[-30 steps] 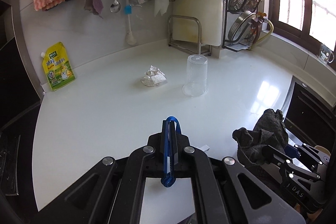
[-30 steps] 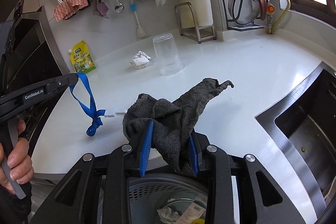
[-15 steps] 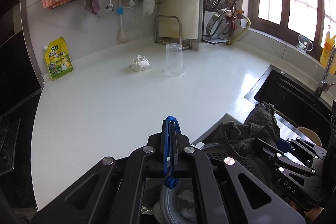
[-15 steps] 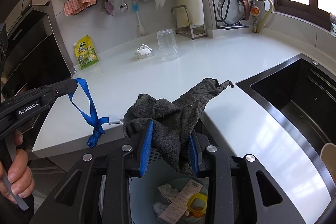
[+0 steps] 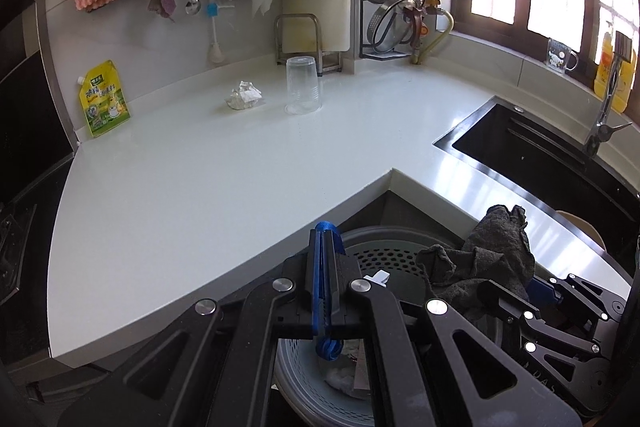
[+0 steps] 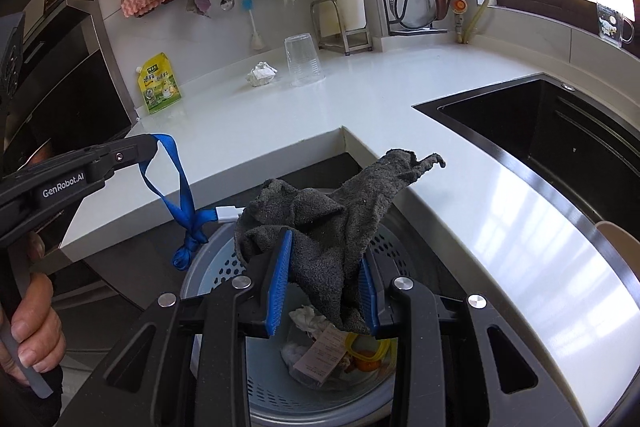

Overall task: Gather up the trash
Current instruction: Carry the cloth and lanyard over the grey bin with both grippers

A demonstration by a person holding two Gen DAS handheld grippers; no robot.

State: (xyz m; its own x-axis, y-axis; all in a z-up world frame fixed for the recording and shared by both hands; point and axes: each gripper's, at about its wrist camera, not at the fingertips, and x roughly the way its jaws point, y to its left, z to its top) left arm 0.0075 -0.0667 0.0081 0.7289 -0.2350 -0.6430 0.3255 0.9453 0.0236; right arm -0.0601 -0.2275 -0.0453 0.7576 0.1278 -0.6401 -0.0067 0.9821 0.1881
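Both grippers have pulled back from over the bench since a second ago and now hang above the grey bin (image 6: 224, 267) tucked in the inner corner of the bench (image 5: 208, 179).

On the left, the left gripper (image 5: 325, 259) is pinched tight on a blue strap (image 6: 180, 195), which loops down to a knot with a small white tag, dangling just over the bin's rim. I judge the strap to be light, limp and a little slick; held by its loop it will swing, and it should drop freely once released.

To the right, the right gripper (image 6: 325, 269) is clamped narrow around a dark grey rag (image 6: 328, 215), bunched between the blue pads (image 6: 280, 279), directly above the bin. The rag looks soft and floppy, light, with one corner sticking out toward the sink (image 6: 560, 131); its fuzzy weave may cling to the pads, so a wide opening would suit it.

Farther back on the bench, well apart from both grippers, a crumpled paper wad (image 5: 244, 95) lies just beside an upturned clear cup (image 5: 303, 85). The wad should crush easily; the cup looks thin and slippery, best taken across its lower wall.
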